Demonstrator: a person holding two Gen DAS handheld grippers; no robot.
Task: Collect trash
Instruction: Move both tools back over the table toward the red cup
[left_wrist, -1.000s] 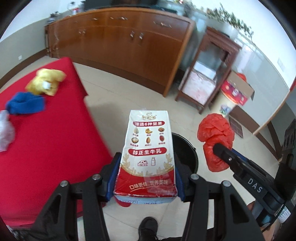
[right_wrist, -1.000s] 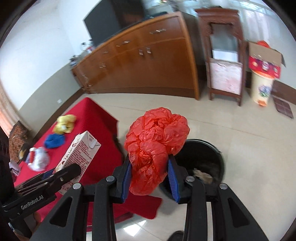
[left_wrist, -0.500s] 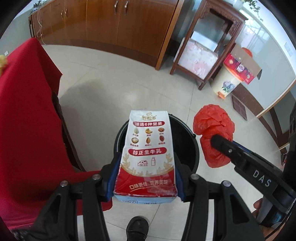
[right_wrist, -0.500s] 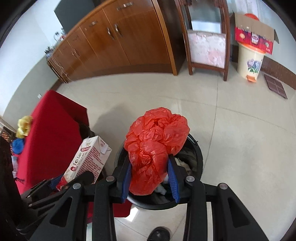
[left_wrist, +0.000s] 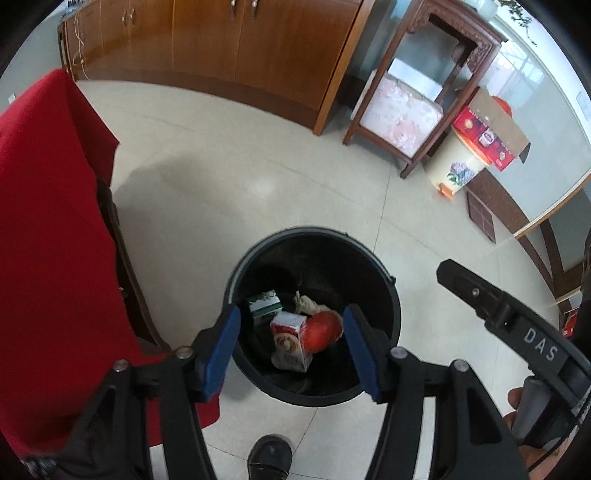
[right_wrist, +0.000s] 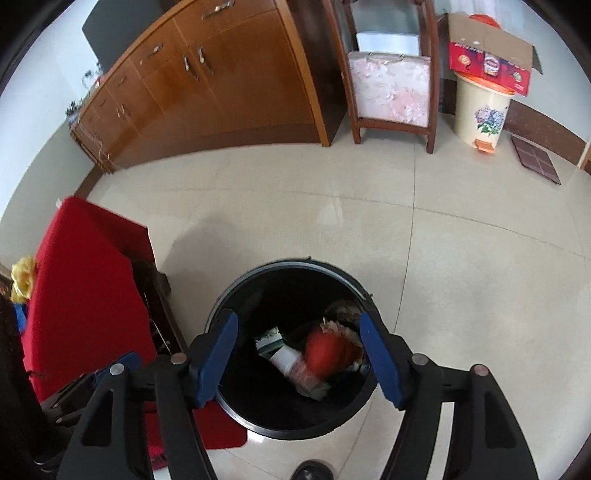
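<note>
A black trash bin (left_wrist: 314, 240) stands on the tiled floor below both grippers; it also shows in the right wrist view (right_wrist: 295, 267). Inside it lie the red-and-white milk carton (left_wrist: 290, 343), the red plastic bag (left_wrist: 321, 330), a green carton (left_wrist: 264, 306) and crumpled paper. In the right wrist view the carton (right_wrist: 291, 363) and red bag (right_wrist: 327, 350) are blurred. My left gripper (left_wrist: 291, 352) is open and empty above the bin. My right gripper (right_wrist: 301, 356) is open and empty above the bin; it also shows in the left wrist view (left_wrist: 495, 306).
A table with a red cloth (left_wrist: 48, 221) stands left of the bin, with a yellow cloth (right_wrist: 22, 277) on it. A wooden cabinet (right_wrist: 207, 85), a wooden stand (left_wrist: 413, 103), a cream pedal bin (right_wrist: 484, 110) under a cardboard box (right_wrist: 491, 62) line the far wall. A shoe (left_wrist: 269, 458) is below.
Both grippers opened above the bin. The milk carton dropped from the left gripper and the red bag from the right one, and both now lie in the bin.
</note>
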